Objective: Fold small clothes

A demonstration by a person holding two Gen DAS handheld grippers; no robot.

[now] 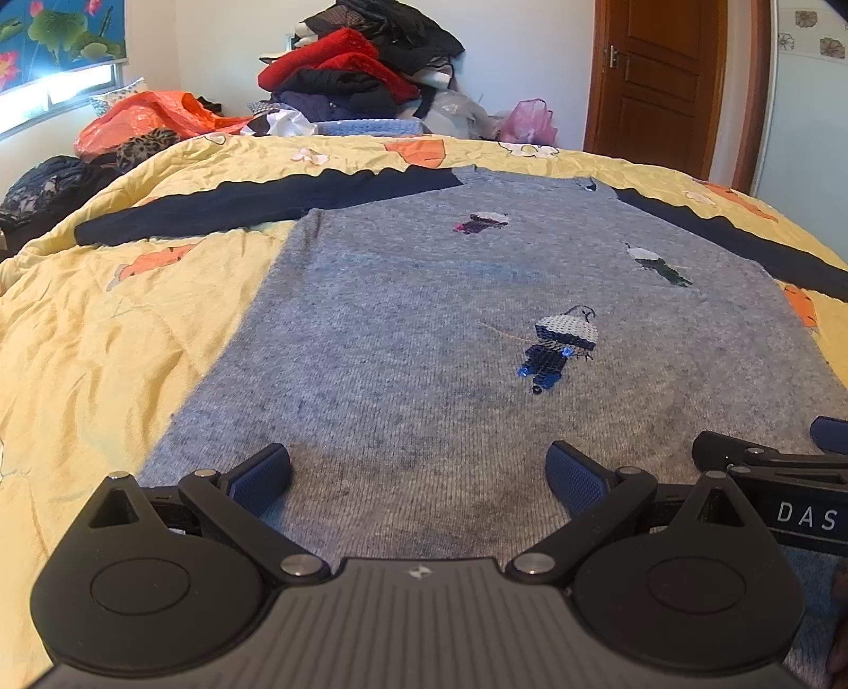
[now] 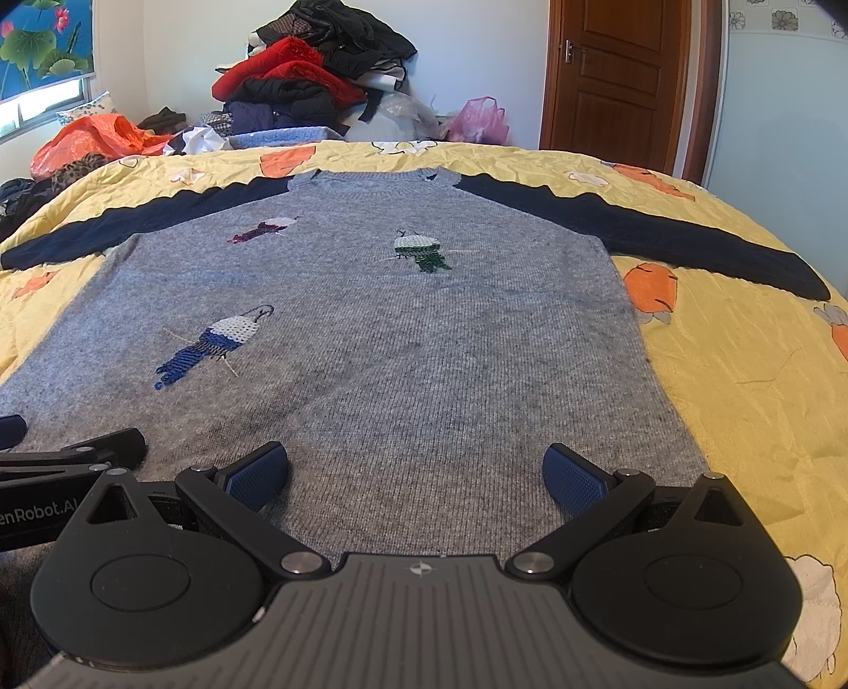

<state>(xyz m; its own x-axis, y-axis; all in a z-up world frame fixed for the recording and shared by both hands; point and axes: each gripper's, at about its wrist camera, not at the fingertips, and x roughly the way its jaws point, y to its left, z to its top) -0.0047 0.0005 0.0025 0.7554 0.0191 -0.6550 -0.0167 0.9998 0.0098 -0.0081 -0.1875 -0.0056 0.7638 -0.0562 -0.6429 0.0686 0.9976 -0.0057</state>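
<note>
A grey knit sweater (image 2: 371, 339) with navy sleeves and three sequinned birds lies flat, face up, sleeves spread, on a crinkled yellow quilt (image 2: 731, 371). Left gripper (image 1: 418, 477) and right gripper (image 2: 416, 474) hover side by side at its hem, both spread wide, holding nothing

A wide bed under a crinkled yellow quilt with orange carrot prints (image 2: 731, 339) fills the room. Beyond its far edge, a tall heap of red and black clothes (image 2: 312, 69) leans against the plain white wall (image 1: 530, 63). On the right, a closed brown panelled wooden door (image 2: 620, 74). On the left, daylight glares through a window (image 1: 58, 90) beneath a blue lotus-print blind (image 1: 53, 32).
</note>
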